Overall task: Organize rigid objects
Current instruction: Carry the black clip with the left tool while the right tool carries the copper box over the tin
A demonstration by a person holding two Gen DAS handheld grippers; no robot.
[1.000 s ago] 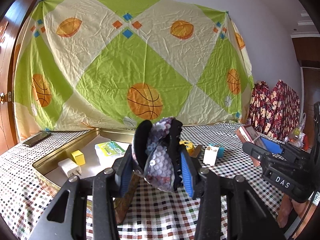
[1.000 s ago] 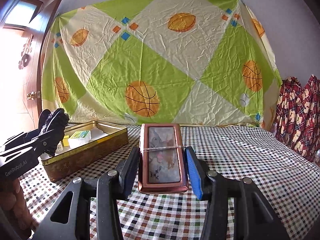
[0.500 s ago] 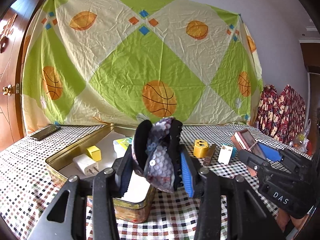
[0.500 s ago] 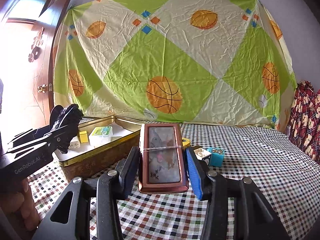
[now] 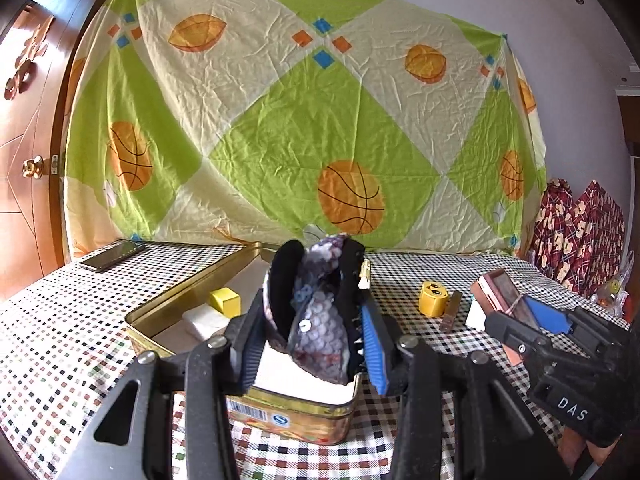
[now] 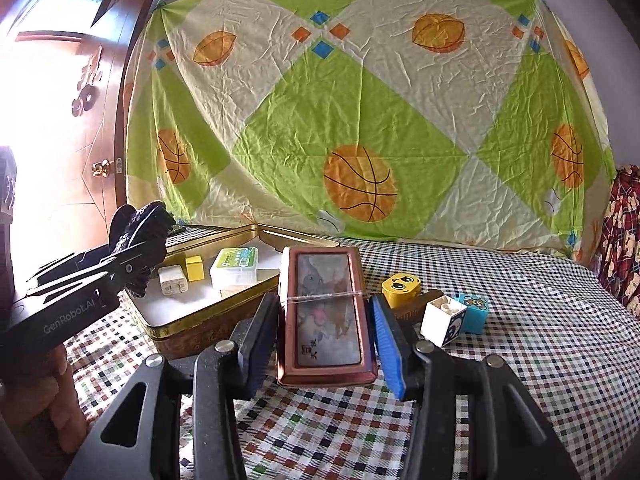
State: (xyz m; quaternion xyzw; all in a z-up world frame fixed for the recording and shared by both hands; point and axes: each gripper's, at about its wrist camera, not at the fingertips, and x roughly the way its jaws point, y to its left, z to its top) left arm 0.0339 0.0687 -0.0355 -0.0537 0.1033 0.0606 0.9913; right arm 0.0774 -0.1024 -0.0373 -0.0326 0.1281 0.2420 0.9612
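The left gripper (image 5: 314, 344) has its jaws pinching a sequined clip (image 5: 320, 320), held over the gold tin (image 5: 288, 416). The right gripper (image 6: 326, 340) jaws clamp a reddish case (image 6: 326, 320) above the checked desk (image 6: 520, 344), tin to its left, toy blocks (image 6: 444, 318) just right.

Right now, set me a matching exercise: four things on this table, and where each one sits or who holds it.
Things:
1. sequined hair clip
2. framed picture
3. yellow cube
4. white block

Places:
a. inside the gold tin
b. on the checked tablecloth
c. in the left gripper
d. in the right gripper

Pairs: 1-c, 2-d, 3-a, 4-b
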